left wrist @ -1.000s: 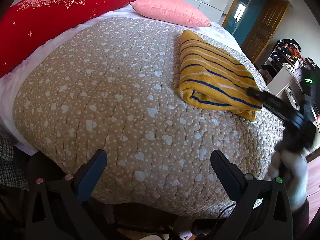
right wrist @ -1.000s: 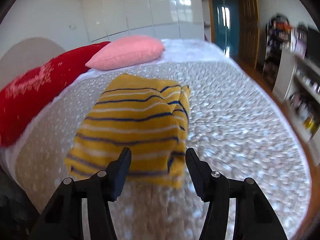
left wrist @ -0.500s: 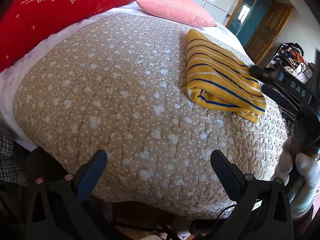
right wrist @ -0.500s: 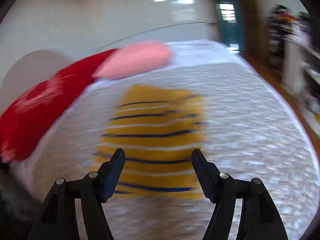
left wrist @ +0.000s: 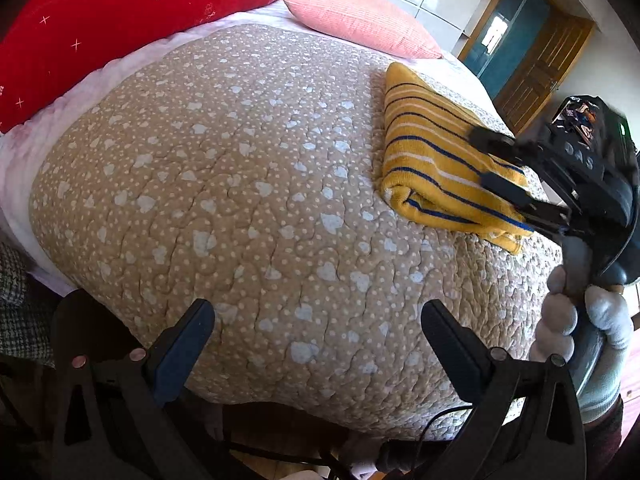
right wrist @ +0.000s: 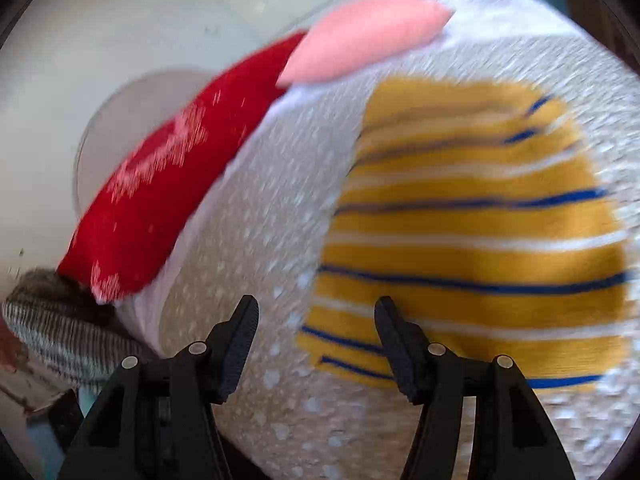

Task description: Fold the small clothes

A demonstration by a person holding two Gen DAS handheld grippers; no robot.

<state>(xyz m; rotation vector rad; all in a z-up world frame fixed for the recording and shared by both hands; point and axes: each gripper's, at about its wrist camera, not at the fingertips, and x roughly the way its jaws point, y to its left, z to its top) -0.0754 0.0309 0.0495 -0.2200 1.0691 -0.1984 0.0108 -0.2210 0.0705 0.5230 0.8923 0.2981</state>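
A folded yellow sweater (left wrist: 436, 168) with blue and white stripes lies on the right side of the tan quilted bed (left wrist: 240, 184). It also shows, blurred, in the right wrist view (right wrist: 472, 232). My left gripper (left wrist: 316, 336) is open and empty, low at the bed's near edge. My right gripper (right wrist: 316, 320) is open and empty, over the sweater's near left corner. In the left wrist view the right gripper (left wrist: 488, 160) hovers above the sweater's right part, held by a white-gloved hand (left wrist: 580, 320).
A red pillow (left wrist: 120, 12) and a pink pillow (left wrist: 360, 20) lie at the head of the bed. A wooden door (left wrist: 536, 68) and a cluttered shelf stand at the right. Grey checked fabric (right wrist: 60, 320) shows at the bed's left edge.
My right gripper has swung left and tilted, so the sweater now sits right of its fingers. The left gripper has barely moved. The sweater has not moved.
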